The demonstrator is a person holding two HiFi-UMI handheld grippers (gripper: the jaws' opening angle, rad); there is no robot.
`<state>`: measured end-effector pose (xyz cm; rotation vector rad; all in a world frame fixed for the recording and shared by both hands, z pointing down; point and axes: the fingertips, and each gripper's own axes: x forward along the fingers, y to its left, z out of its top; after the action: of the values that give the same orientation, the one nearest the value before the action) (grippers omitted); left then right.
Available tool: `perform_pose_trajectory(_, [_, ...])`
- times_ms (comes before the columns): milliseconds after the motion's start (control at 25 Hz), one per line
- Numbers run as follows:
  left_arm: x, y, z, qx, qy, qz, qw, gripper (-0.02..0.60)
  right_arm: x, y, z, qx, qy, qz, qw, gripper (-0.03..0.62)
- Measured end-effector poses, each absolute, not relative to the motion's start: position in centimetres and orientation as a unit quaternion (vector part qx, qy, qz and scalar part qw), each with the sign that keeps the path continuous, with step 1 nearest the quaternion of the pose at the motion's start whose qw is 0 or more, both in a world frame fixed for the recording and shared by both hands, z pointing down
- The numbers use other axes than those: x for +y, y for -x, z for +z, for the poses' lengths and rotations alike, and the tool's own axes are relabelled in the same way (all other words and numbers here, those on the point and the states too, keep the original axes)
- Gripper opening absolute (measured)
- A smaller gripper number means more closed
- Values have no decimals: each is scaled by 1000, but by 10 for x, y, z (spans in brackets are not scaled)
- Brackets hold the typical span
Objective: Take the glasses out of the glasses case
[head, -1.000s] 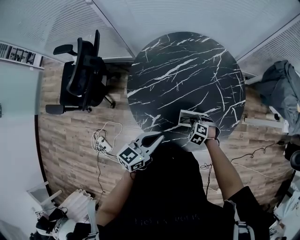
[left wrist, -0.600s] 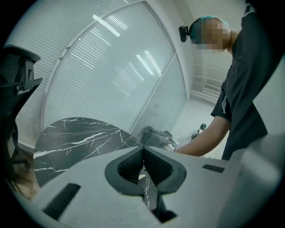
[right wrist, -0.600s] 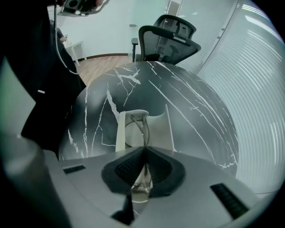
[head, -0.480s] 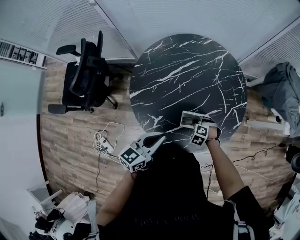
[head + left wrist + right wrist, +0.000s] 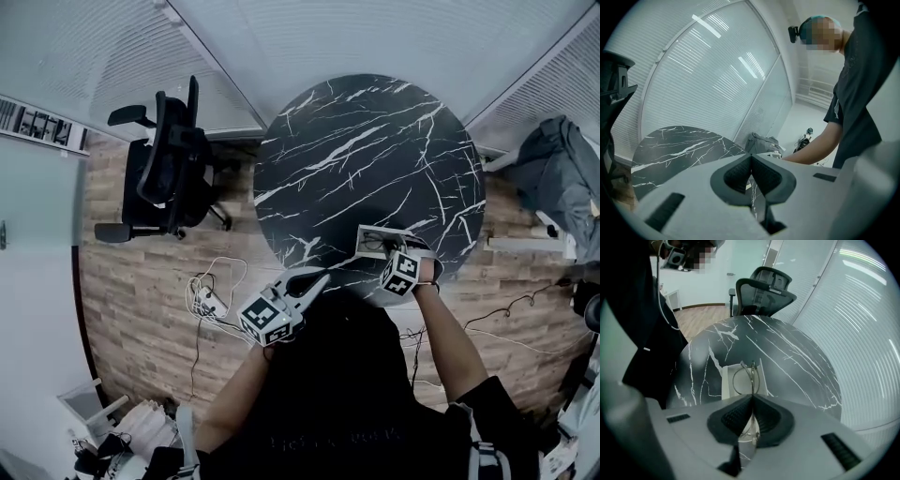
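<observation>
A white glasses case lies open near the front edge of the round black marble table. My right gripper is right at the case, shut on thin wire-framed glasses. The glasses stand on edge over the white case, and part of their frame runs down between the shut jaws of the right gripper. My left gripper hovers off the table's near-left edge. In its own view the left gripper is shut with nothing held.
A black office chair stands on the wood floor left of the table. Cables and a power strip lie on the floor near my left gripper. Grey fabric is heaped at the far right. Slatted walls curve behind the table.
The head view has drifted slightly. Both grippers sit almost where they were, the right one still at the open case.
</observation>
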<state>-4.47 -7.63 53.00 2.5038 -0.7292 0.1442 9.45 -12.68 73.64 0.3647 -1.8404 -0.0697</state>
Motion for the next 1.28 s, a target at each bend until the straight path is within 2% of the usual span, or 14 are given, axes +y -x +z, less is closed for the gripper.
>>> perform_pose_trajectory(440, [-75, 46, 526, -261, -929, 51, 257, 20, -117, -100, 704, -814, -218, 19, 539, 35])
perform_pose_trajectory(1280, [-76, 38, 514, -248, -934, 28, 257, 20, -102, -101, 609, -851, -330, 108, 395, 35])
